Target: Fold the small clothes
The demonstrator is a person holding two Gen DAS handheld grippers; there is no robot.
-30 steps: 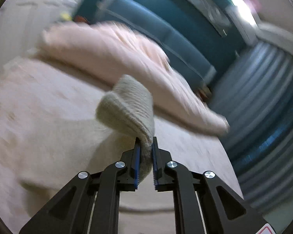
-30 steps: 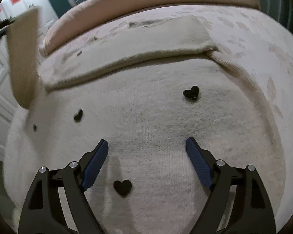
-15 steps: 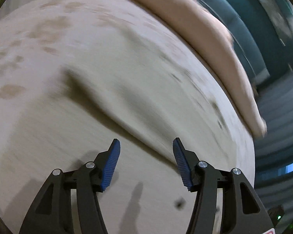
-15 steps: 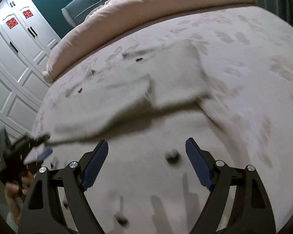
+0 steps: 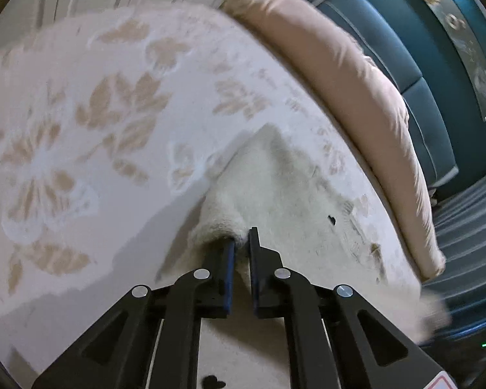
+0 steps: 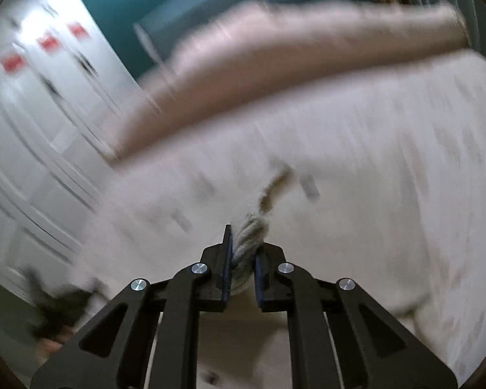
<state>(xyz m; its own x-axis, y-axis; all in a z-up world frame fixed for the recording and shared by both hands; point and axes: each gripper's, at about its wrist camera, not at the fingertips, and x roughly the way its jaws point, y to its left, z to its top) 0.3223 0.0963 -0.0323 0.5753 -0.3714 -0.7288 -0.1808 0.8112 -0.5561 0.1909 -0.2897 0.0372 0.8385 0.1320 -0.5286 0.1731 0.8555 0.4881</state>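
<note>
One cream knit garment [image 5: 285, 178], two grippers [image 5: 241, 243] [image 6: 243, 253] and one pink duvet [image 5: 340, 74] at one o'clock are showing.

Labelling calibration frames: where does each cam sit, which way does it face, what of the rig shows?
Left wrist: on the left gripper, looking along its jaws across the floral bedspread toward the pink duvet and teal headboard; jaws shut on the cream sweater.
Right wrist: on the right gripper, facing the duvet and white wardrobe, blurred; jaws shut on bunched sweater knit.
Shared: sweater, bedspread, duvet.
</note>
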